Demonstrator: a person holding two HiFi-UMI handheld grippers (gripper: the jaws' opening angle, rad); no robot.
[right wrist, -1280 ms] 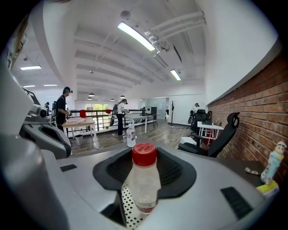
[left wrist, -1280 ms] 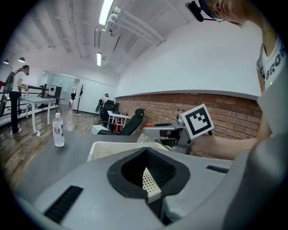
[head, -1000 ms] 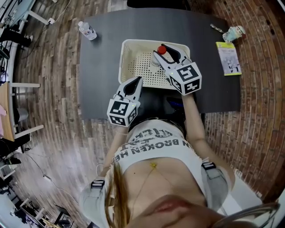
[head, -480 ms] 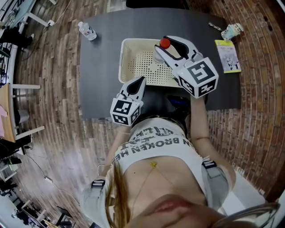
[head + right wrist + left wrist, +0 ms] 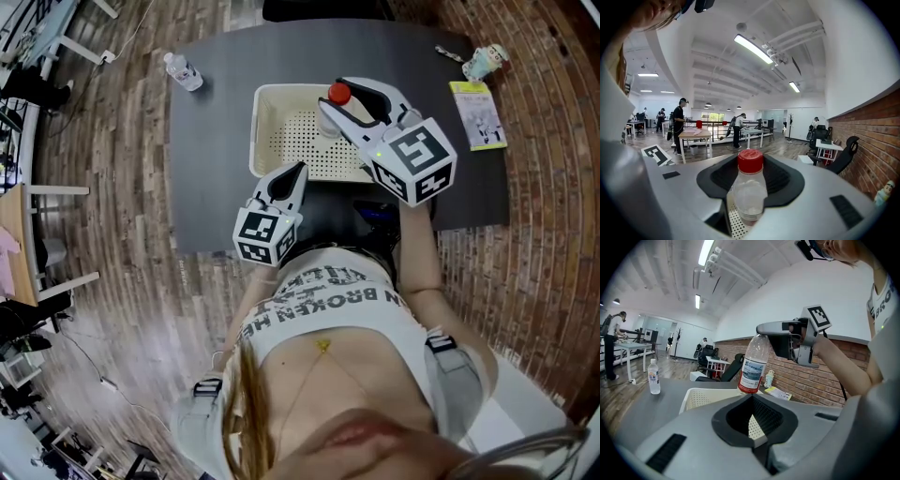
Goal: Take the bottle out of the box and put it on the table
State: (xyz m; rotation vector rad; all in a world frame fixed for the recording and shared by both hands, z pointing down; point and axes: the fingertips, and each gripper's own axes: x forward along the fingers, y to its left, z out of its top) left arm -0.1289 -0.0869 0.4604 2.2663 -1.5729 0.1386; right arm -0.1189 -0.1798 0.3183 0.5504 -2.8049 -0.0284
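A clear bottle (image 5: pixel 330 118) with a red cap hangs upright above the white perforated basket (image 5: pixel 259 122) on the dark table (image 5: pixel 216 150). My right gripper (image 5: pixel 336 101) is shut on its upper body, just under the cap. The right gripper view has the bottle (image 5: pixel 749 187) filling the space between the jaws. From the left gripper view, the bottle (image 5: pixel 752 366) has its base clear of the basket's rim (image 5: pixel 693 397). My left gripper (image 5: pixel 296 169) hovers at the basket's near left corner, tips together, holding nothing.
A second water bottle (image 5: pixel 183 67) stands at the table's far left corner. A yellow booklet (image 5: pixel 478 114) and a small figurine (image 5: pixel 487 64) lie at the far right. Brick-patterned floor surrounds the table; a dark chair (image 5: pixel 323 7) sits beyond it.
My right gripper has risen with the bottle, lifting it up out of the basket. The left gripper has stayed where it was.
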